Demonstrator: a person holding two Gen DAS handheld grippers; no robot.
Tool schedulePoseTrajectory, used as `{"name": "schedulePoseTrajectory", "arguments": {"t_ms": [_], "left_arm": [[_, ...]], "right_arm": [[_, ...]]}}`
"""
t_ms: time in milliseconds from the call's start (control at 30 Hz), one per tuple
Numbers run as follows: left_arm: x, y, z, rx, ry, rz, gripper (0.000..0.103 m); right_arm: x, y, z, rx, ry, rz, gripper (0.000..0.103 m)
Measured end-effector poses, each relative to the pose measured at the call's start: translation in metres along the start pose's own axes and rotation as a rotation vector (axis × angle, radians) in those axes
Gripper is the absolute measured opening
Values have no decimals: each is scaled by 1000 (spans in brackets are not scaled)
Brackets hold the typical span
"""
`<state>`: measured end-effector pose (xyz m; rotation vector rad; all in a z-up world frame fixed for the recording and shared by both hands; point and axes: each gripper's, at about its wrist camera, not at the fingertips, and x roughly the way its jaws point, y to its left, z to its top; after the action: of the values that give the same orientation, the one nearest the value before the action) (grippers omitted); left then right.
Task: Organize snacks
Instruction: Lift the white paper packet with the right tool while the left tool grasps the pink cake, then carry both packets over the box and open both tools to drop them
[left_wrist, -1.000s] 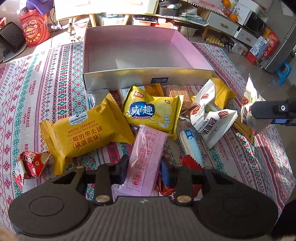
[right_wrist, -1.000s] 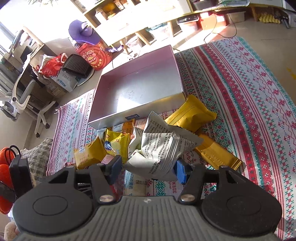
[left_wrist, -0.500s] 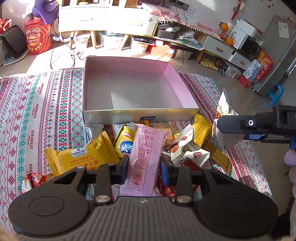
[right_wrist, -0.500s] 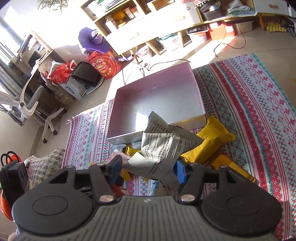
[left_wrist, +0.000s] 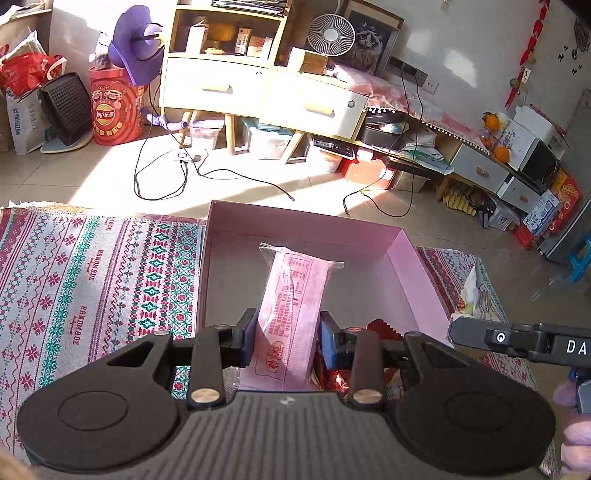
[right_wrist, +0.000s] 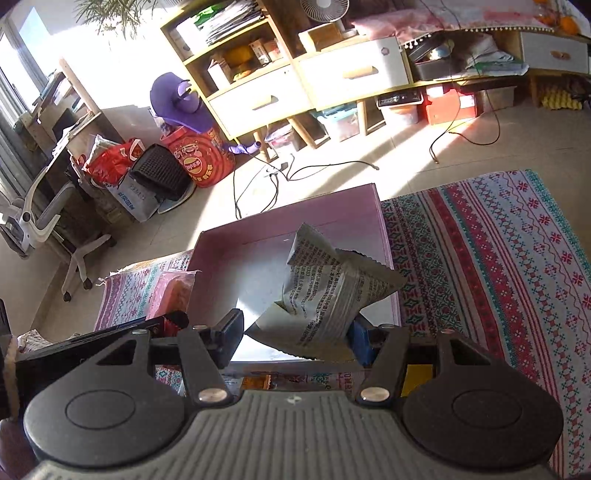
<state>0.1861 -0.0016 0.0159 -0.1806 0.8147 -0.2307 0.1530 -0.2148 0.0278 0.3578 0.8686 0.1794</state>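
Your left gripper (left_wrist: 287, 341) pinches the pink packet (left_wrist: 291, 314) lengthwise over the open pink box (left_wrist: 417, 280), while your right gripper (right_wrist: 295, 341) clamps the grey pouch (right_wrist: 332, 295), seemingly above its near wall.

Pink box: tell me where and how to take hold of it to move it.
Grip the pink box by a thin upright side wall, coming from above with one pad inside and one outside. It is open-topped, too wide to span, and its near wall is crowded by both loaded tools.

Left tool (left_wrist: 287, 339) and right tool (right_wrist: 293, 334) clamped, angled downward.
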Motion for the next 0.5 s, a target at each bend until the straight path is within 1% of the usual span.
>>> {"name": "schedulePoseTrajectory", "arguments": {"t_ms": [67, 100, 133, 200, 267, 333, 367, 400, 433, 500], "left_arm": [[8, 3, 1, -18, -7, -10, 41], [10, 4, 5, -45, 16, -30, 40], [10, 6, 8, -68, 51, -74, 40], [5, 6, 11, -81, 85, -141, 40], [3, 5, 11, -55, 132, -173, 40], [4, 4, 5, -38, 182, -193, 38], [8, 5, 1, -26, 236, -217, 38], [9, 4, -2, -18, 265, -234, 38], [9, 3, -8, -5, 277, -233, 38], [8, 1, -14, 26, 261, -191, 38]], "right_arm": [[4, -2, 3, -17, -3, 1, 56], [6, -2, 5, -22, -2, -2, 56], [5, -1, 7, -26, 2, 1, 56], [1, -2, 8, -22, 16, 18, 56], [-2, -3, 7, -28, 25, 29, 56], [-1, -4, 6, -33, 44, 12, 56], [2, -5, 6, -29, 57, 4, 56], [4, -6, 5, -24, 64, 2, 56], [4, -5, 4, -23, 65, 2, 56], [3, -2, 3, -26, 73, 0, 56]]}}
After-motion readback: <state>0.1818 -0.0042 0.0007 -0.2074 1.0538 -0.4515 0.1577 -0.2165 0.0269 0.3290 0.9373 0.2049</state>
